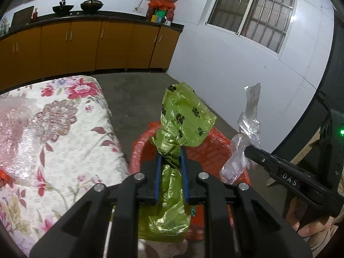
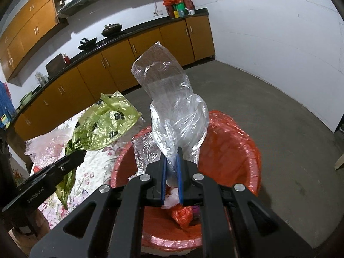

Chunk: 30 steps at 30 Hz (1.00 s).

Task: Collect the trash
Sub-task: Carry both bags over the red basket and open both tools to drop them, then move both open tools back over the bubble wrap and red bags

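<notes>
My left gripper (image 1: 171,150) is shut on a green plastic bag with black paw prints (image 1: 185,116), its neck pinched between the blue pads. The bag hangs over the rim of a bin lined with a red bag (image 1: 217,148). My right gripper (image 2: 171,152) is shut on a bunched clear plastic bag (image 2: 172,99), held upright above the same red-lined bin (image 2: 232,146). In the right wrist view the left gripper (image 2: 82,153) holds the green bag (image 2: 107,120) at the left. In the left wrist view the right gripper (image 1: 247,150) holds the clear bag (image 1: 249,124) at the right.
A table with a floral cloth (image 1: 64,133) stands left of the bin, with bubble wrap (image 1: 13,124) on it. Red and pale trash (image 2: 182,215) lies inside the bin. Orange kitchen cabinets (image 1: 86,43), a white wall (image 1: 236,68) and bare concrete floor (image 2: 279,111) lie beyond.
</notes>
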Available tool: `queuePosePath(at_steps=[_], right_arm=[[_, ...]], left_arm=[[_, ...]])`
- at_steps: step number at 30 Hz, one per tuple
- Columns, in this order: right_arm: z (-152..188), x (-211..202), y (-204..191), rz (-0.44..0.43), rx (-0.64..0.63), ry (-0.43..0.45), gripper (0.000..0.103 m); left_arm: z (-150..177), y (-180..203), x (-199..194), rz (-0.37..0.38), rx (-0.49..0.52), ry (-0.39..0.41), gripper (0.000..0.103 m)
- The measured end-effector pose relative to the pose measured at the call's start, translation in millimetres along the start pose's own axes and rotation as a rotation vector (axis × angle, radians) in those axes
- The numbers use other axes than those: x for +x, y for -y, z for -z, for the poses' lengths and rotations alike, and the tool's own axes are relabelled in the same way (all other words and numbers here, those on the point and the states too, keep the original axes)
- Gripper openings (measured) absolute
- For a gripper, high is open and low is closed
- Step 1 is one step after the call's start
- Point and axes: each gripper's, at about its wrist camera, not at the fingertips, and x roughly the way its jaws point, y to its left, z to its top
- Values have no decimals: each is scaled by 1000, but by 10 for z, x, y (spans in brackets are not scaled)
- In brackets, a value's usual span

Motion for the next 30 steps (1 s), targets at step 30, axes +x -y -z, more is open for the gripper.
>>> queuePosePath(at_steps=[30], right_arm=[[15,-1,126,54,16,-5,27]], left_arm=[[205,44,323,5,3,-91,41]])
